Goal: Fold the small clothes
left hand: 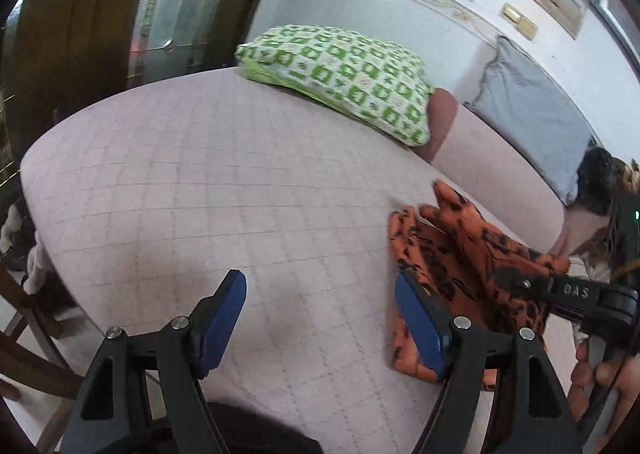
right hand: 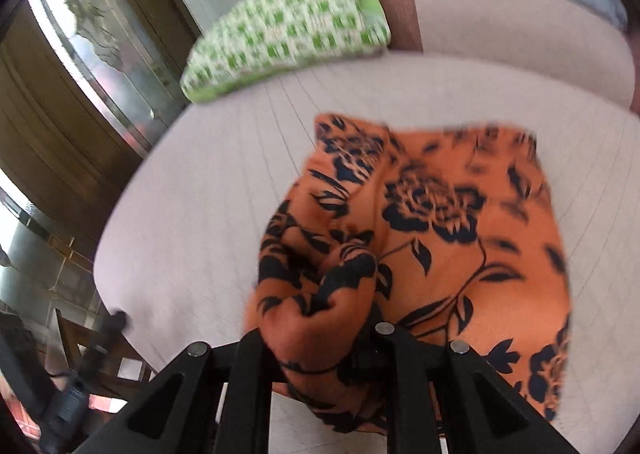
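Orange fabric printed with dark blue flowers, a small garment [right hand: 436, 221], lies on the pale quilted bed cover [left hand: 180, 173], toward the cover's right side as our left wrist camera shows it. In the right wrist view a bunched fold of this garment rises between the fingers of our right gripper [right hand: 320, 338], which is clenched on it; the rest spreads flat ahead, its far edge fairly straight. Our left gripper [left hand: 320, 318] hangs released above the cover, blue pads [left hand: 222, 318] wide apart, its right pad just beside the garment's left edge. To the left of the garment we see a broad bare stretch of quilt running to the rounded edge of the bed. A green-and-white patterned pillow [left hand: 340, 73] sits near the far edge, well apart from the garment. A grey cushion [left hand: 532, 113] leans against the wall beyond.
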`<state>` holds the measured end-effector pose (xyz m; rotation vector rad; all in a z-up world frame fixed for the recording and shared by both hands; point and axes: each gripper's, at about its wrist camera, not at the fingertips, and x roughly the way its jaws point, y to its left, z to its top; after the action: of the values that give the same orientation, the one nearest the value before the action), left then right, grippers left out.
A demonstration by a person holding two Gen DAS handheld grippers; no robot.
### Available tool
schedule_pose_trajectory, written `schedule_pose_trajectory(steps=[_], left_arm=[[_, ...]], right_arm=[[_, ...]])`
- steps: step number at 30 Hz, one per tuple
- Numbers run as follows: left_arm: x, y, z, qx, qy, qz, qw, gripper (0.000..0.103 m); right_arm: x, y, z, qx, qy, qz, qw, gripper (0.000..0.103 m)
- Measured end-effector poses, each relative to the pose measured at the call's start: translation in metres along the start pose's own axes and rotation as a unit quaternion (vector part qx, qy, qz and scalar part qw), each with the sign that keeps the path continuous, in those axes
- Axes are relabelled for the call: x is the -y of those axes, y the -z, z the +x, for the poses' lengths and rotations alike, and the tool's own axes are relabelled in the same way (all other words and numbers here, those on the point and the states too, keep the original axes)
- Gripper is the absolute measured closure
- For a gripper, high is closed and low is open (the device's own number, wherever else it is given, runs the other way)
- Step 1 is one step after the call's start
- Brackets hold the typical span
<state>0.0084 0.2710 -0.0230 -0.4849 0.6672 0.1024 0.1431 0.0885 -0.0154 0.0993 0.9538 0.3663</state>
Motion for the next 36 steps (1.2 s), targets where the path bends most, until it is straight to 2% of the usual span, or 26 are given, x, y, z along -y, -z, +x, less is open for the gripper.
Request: schedule_pose_trajectory(steps=[3,4,5,6,8,9,10,12,15,19,22,23,24,26,27,28,29,30,34,36], left_arm=[[0.001,0.002,-0.001,-0.005,-0.001,0.006,1.0000,0.026],[0.000,0.002,-0.001,-0.009,-0.001,0.004,1.0000,0.026],[0.000,0.003,-0.001,-0.011,-0.001,0.004,0.9999,0.026],[0.001,0.002,-0.002,-0.014,0.002,0.008,0.9999,0.026],[0.003,0.003,-0.005,-0.012,0.008,0.013,0.9998,0.026],[0.004,0.002,-0.005,-0.014,0.009,0.012,0.9998,0.026],[0.007,0.002,-0.005,-0.022,0.024,0.006,0.9994,0.026],[0.017,0.003,-0.006,-0.032,0.052,0.008,0.9981,0.026],[0.038,0.006,-0.005,-0.042,0.082,0.023,0.9955,0.025],[0.078,0.018,0.017,-0.092,0.118,0.055,0.9872,0.024],[0.094,0.025,0.036,-0.114,0.105,0.067,0.9856,0.025],[0.097,0.025,0.043,-0.121,0.110,0.066,0.9844,0.028],[0.096,0.026,0.051,-0.128,0.100,0.060,0.9849,0.052],[0.081,0.028,0.069,-0.160,0.078,0.026,0.9837,0.083],[0.061,0.032,0.079,-0.177,0.069,-0.025,0.9814,0.083],[0.050,0.035,0.083,-0.184,0.074,-0.052,0.9788,0.081],[0.034,0.039,0.086,-0.188,0.083,-0.087,0.9747,0.070],[0.029,0.042,0.086,-0.189,0.090,-0.098,0.9729,0.070],[0.059,0.030,0.070,-0.172,0.067,-0.022,0.9825,0.068],[0.069,0.024,0.058,-0.159,0.053,0.005,0.9858,0.055]], right_arm=[[-0.006,0.024,0.031,-0.043,-0.038,-0.006,0.998,0.085],[-0.005,0.034,0.051,-0.071,-0.033,-0.009,0.997,0.082],[0.001,0.042,0.064,-0.082,-0.033,-0.004,0.996,0.079],[0.005,0.042,0.057,-0.053,-0.046,0.002,0.998,0.079],[0.010,0.042,0.041,-0.036,-0.071,0.012,0.997,0.061],[0.013,0.042,0.033,-0.040,-0.093,0.020,0.995,0.031],[0.017,0.042,0.021,-0.034,-0.118,0.027,0.992,0.019],[0.031,0.047,-0.002,-0.006,-0.129,0.038,0.991,0.020],[0.075,0.061,-0.031,0.031,-0.124,0.109,0.986,0.019],[0.128,0.081,-0.046,0.051,-0.118,0.186,0.974,0.019],[0.148,0.092,-0.058,0.055,-0.126,0.204,0.969,0.019],[0.149,0.095,-0.063,0.058,-0.129,0.203,0.969,0.019],[0.146,0.095,-0.061,0.060,-0.130,0.199,0.969,0.019],[0.142,0.091,-0.061,0.060,-0.129,0.188,0.972,0.019],[0.143,0.089,-0.063,0.057,-0.129,0.183,0.973,0.019],[0.146,0.088,-0.057,0.054,-0.133,0.182,0.973,0.019],[0.147,0.088,-0.056,0.049,-0.140,0.183,0.972,0.020],[0.146,0.085,-0.047,0.046,-0.143,0.183,0.972,0.019],[0.151,0.083,-0.041,0.040,-0.151,0.180,0.971,0.019],[0.156,0.080,-0.044,0.046,-0.162,0.187,0.968,0.019]])
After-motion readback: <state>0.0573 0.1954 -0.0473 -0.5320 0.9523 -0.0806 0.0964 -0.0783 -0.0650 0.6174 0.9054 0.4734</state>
